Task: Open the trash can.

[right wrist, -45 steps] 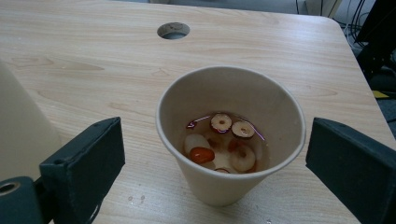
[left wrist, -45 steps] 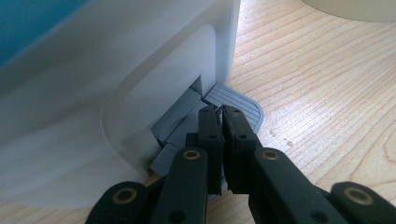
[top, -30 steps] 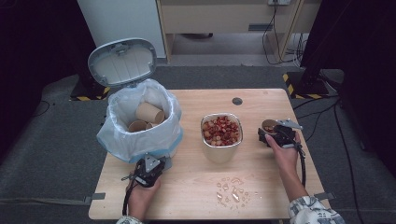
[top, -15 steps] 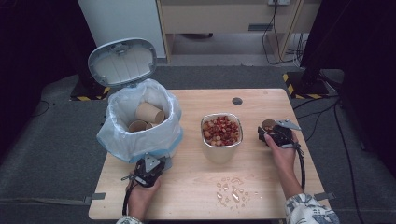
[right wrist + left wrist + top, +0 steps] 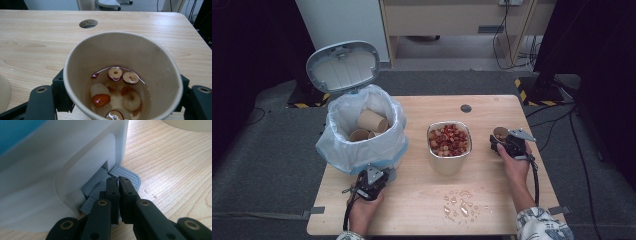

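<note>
A white pedal bin (image 5: 362, 135) lined with a pale bag stands at the table's left, its lid (image 5: 343, 66) raised. My left gripper (image 5: 374, 176) is shut, and its tips (image 5: 117, 178) rest on the bin's grey pedal (image 5: 126, 176). At the right edge a paper cup (image 5: 500, 133) holds sliced red dates in liquid (image 5: 116, 86). My right gripper (image 5: 505, 143) has just been closing its jaws. The cup sits between them, and they press its wall on both sides.
A metal container (image 5: 449, 161) full of red date pieces stands mid-table. Several used paper cups (image 5: 371, 120) lie inside the bin. Spilled droplets (image 5: 460, 205) lie near the front edge. A cable hole (image 5: 466, 108) is at the back of the wooden table (image 5: 412, 210).
</note>
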